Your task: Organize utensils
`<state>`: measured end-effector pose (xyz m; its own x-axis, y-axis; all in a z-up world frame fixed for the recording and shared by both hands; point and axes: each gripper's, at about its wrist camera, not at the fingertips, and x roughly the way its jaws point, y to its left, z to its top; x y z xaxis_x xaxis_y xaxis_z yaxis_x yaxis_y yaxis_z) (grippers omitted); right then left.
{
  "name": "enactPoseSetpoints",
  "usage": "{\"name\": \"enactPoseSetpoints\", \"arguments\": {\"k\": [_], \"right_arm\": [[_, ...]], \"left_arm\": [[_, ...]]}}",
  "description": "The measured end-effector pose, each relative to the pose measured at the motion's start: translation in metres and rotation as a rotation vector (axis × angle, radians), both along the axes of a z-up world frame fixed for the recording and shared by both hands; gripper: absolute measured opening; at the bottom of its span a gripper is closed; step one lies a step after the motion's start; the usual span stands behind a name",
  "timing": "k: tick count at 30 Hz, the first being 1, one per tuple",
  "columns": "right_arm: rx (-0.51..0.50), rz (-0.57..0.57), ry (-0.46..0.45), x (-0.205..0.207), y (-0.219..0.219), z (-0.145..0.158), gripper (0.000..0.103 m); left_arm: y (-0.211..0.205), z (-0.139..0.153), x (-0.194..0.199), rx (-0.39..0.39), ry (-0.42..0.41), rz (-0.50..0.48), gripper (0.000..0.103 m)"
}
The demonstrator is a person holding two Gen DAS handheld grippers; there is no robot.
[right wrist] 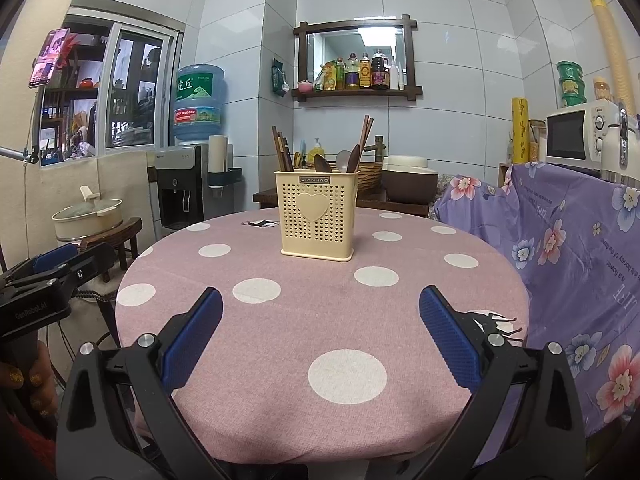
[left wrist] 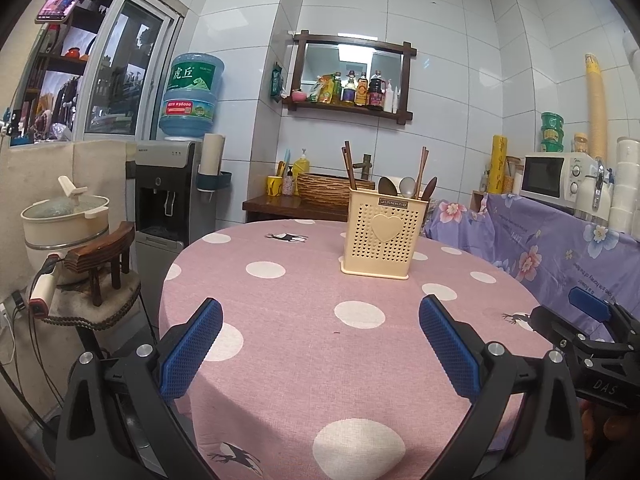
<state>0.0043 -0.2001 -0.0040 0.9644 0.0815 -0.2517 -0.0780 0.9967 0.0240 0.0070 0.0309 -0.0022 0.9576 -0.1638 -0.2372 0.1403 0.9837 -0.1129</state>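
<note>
- Two claws, one per hand. The left claw [left wrist: 320,344] hangs over the near edge of the worktop [left wrist: 304,360], its two blue pads spread wide with nothing between them.
- The right claw [right wrist: 320,336] is spread just as wide over the same near edge, also holding nothing. Each claw shows at the side of the other's view.
- One round worktop, covered in a pink cloth with white dots and a few small dark deer prints.
- One holder [left wrist: 382,236] stands upright past the middle of the worktop, well apart from both claws. It is a cream plastic box, pierced all over with small holes, with a raised heart on its front and a dark label reading JIANHAO near the rim.
- Inside the holder: chopsticks [right wrist: 281,152] in two brown bunches, one at the left end and one leaning at the right; the count of sticks is unclear.
- Also inside: three spoons [right wrist: 344,162] between the bunches, two dark wooden and one of grey metal, bowls up.
- Beyond the worktop: one water cooler [left wrist: 168,188] with a blue bottle on the left, one wall shelf [left wrist: 352,76] of bottles, and one microwave [left wrist: 554,176] on the right.
</note>
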Motion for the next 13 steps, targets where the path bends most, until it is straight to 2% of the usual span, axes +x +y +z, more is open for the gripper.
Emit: {"name": "enactPoseSetpoints", "arguments": {"k": [13], "right_arm": [[0.004,-0.001,0.009,0.0016,0.0034,-0.0043,0.097]], "left_arm": [[0.0046,-0.0021,0.0028,0.007,0.015,-0.008,0.098]]}}
